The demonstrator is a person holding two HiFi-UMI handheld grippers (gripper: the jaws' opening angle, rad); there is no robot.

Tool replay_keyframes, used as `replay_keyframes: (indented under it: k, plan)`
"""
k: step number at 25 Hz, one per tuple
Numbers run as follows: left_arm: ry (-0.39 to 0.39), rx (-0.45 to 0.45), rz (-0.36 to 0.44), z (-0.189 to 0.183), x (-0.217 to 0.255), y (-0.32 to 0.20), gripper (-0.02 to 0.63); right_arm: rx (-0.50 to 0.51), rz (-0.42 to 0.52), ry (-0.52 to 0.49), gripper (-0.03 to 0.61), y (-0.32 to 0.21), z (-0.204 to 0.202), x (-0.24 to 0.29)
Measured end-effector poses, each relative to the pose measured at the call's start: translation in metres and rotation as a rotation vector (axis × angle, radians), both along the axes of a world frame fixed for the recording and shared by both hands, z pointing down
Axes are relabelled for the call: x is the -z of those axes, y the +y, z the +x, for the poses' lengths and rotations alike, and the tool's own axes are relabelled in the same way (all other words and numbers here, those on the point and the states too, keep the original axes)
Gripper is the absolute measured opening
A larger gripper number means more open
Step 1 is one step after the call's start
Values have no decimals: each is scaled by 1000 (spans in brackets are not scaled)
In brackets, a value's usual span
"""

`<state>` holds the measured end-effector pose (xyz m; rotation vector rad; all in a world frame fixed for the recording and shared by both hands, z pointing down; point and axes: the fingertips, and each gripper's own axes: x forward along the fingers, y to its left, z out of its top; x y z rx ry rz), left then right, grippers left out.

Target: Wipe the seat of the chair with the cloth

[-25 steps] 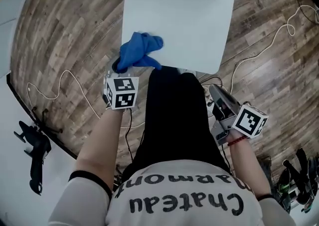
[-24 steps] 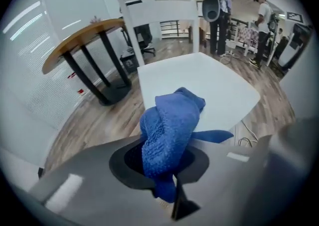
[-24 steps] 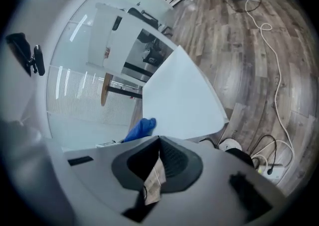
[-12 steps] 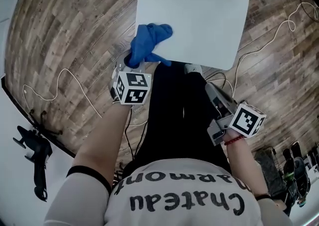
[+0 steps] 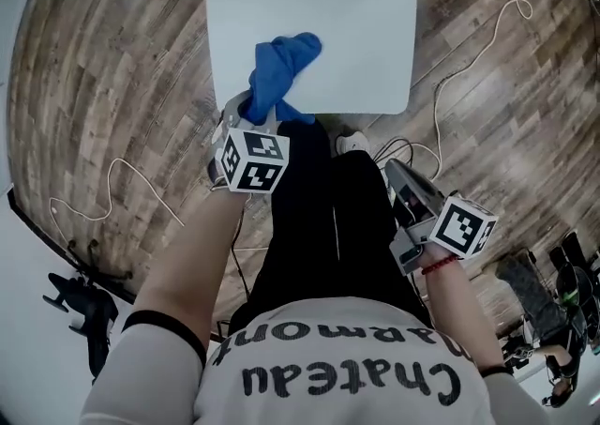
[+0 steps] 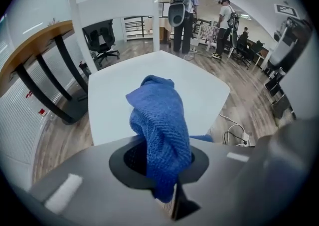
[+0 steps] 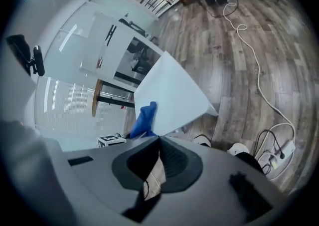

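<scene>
The white chair seat [image 5: 328, 20] lies ahead of me on the wood floor; its slatted backrest [image 6: 114, 0] rises behind it in the left gripper view. My left gripper [image 5: 247, 116] is shut on the blue cloth [image 5: 279, 71], which bunches up from the jaws and rests over the seat's front left part [image 6: 109, 100]. The cloth [image 6: 162, 130] fills the space between the jaws in the left gripper view. My right gripper [image 5: 396, 172] hangs by my right leg, off the seat, shut with nothing in it. Its own view shows the seat [image 7: 172, 95] and cloth [image 7: 144, 116] from the side.
White cables [image 5: 469, 48] trail over the floor right of the chair, with a power strip [image 7: 285, 150] nearby. A desk with black legs [image 6: 35, 80] stands left of the chair. An office chair [image 6: 102, 38] and several people [image 6: 224, 20] are farther back. My white shoe [image 5: 353, 143] is under the seat's front edge.
My left gripper has pushed the cloth farther onto the seat's front left part, and the seat now sits squarer in the head view. The right gripper has stayed by my leg.
</scene>
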<state>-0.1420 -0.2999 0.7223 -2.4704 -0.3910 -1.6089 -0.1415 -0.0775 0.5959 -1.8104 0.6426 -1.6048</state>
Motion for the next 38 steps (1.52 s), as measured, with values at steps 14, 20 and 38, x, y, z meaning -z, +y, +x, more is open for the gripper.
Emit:
replay_keyframes:
  k: [14, 20, 38]
  plan:
    - [86, -265, 29, 57, 1, 97, 60, -232, 2, 10, 14, 100, -2, 0]
    - [121, -276, 7, 77, 1, 148, 58, -346, -9, 20, 14, 153, -11, -8]
    - [119, -413, -248, 69, 54, 301, 60, -528, 17, 74, 14, 232, -49, 17]
